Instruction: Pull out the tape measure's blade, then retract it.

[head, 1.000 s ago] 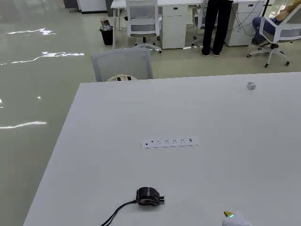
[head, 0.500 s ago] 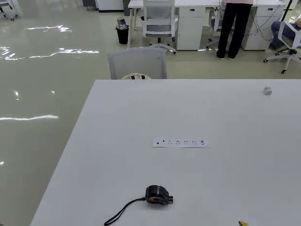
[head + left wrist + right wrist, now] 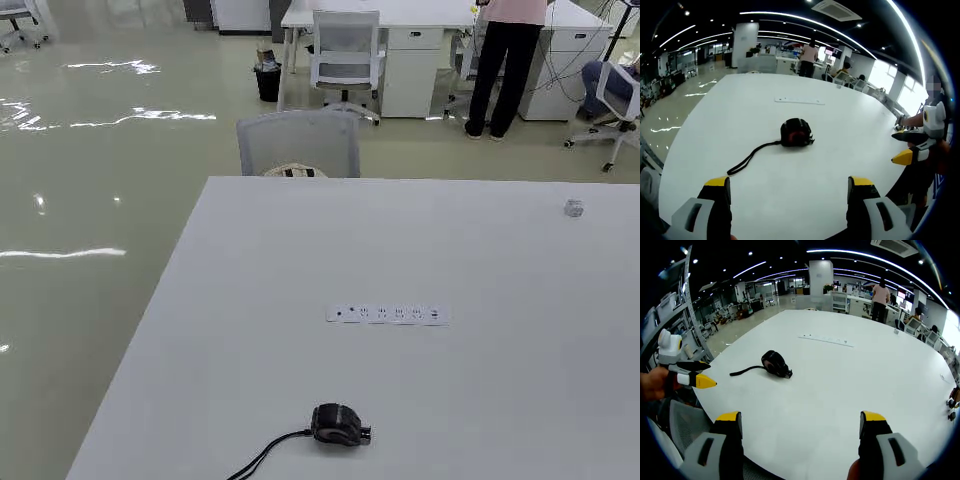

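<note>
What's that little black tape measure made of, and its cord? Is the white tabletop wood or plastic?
Tape measure: likely black plastic or rubbery casing, mostly matte, with a red patch on its side. Cord: black, probably woven or rubber; it lies limp and curved. Table: smooth white top, probably laminate, slightly glossy; its core can't be told.

Left gripper (image 3: 787,186) and right gripper (image 3: 802,421), both spread wide.
Jaws parted, gripping nothing, the two held well apart.
</note>
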`<state>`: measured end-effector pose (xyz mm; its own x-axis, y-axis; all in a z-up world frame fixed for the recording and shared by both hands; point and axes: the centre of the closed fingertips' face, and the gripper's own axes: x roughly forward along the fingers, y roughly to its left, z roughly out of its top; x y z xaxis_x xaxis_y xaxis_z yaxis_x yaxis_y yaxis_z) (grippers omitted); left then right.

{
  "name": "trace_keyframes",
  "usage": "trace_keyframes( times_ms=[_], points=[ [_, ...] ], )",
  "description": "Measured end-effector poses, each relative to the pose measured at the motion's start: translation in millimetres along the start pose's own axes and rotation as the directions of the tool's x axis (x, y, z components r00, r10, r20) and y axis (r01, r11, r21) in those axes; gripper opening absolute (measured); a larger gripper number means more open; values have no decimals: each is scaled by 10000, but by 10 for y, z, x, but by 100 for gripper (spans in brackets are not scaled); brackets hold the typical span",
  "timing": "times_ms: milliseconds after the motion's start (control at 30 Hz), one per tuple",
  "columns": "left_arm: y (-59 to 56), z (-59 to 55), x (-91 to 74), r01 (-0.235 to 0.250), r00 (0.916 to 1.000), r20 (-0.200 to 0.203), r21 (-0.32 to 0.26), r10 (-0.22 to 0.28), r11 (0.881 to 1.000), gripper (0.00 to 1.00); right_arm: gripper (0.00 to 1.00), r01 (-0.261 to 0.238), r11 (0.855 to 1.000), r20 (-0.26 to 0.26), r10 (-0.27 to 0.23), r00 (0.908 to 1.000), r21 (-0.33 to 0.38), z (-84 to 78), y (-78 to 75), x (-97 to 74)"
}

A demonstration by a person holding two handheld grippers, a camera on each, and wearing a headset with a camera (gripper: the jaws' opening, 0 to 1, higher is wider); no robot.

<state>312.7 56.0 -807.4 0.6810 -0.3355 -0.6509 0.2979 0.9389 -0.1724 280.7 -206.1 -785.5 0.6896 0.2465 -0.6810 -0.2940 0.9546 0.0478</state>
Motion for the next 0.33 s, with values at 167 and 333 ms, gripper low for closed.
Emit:
trace_keyframes(
  times_ms=[167,333],
  points=[
    [4,-8,-6,-11,10000,-12,89,11,10000,94,100,105,9999,60,-105,9999,68,3,-13,-13],
    [15,-56,-16,-53,9999,-93,162,54,9999,94,100,152,9998,77,-153,9999,141,-16,-23,-14]
  ],
)
